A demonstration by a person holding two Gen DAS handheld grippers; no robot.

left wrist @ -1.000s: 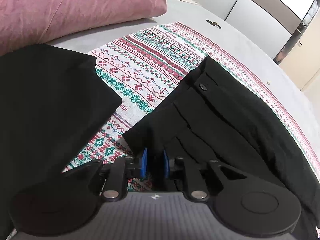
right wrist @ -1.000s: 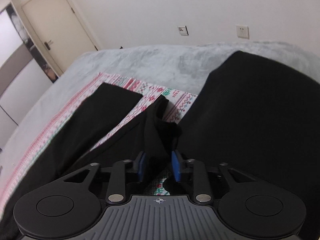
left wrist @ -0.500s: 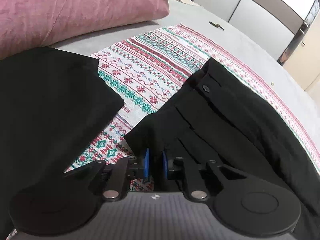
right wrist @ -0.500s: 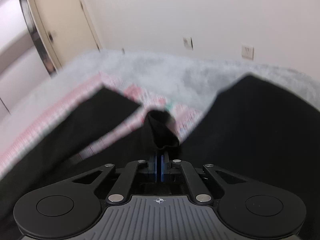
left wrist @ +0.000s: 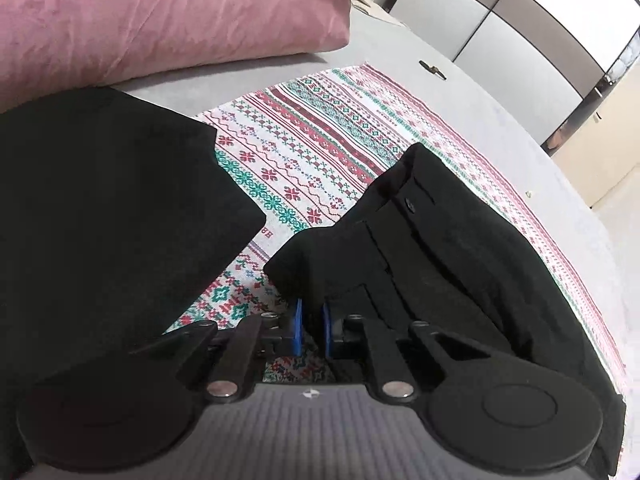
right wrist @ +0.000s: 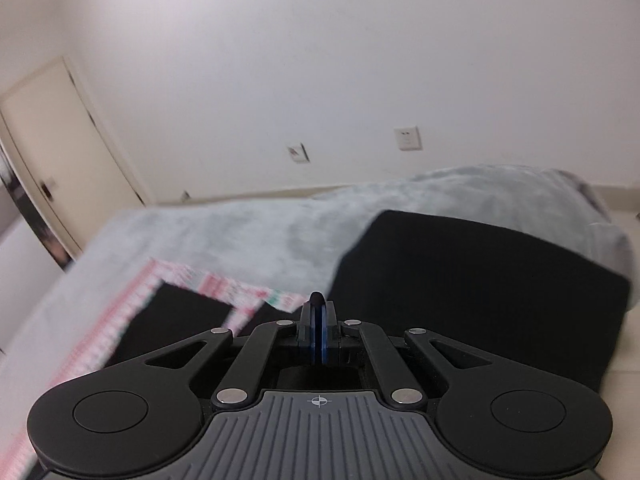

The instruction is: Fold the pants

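We find the bed spread with a patterned cloth, which we take as our landmark. The pants lie on the cloth's right half in the left wrist view, waistband toward the pillow; a separate dark stack sits at the cloth's left edge.

The left gripper is clamped on the near waist corner of the pants, its blue pads pressing a thick bunch of cloth. The right gripper has its pads together on a thin black fold, a nub of which shows above the tips; this we judge to be the pants, at the crotch or leg edge.

In our judgement the step is a lift to carry one half over the other. We advise raising both grips evenly, holding the edge taut between them, and keeping the load clear of the stack.
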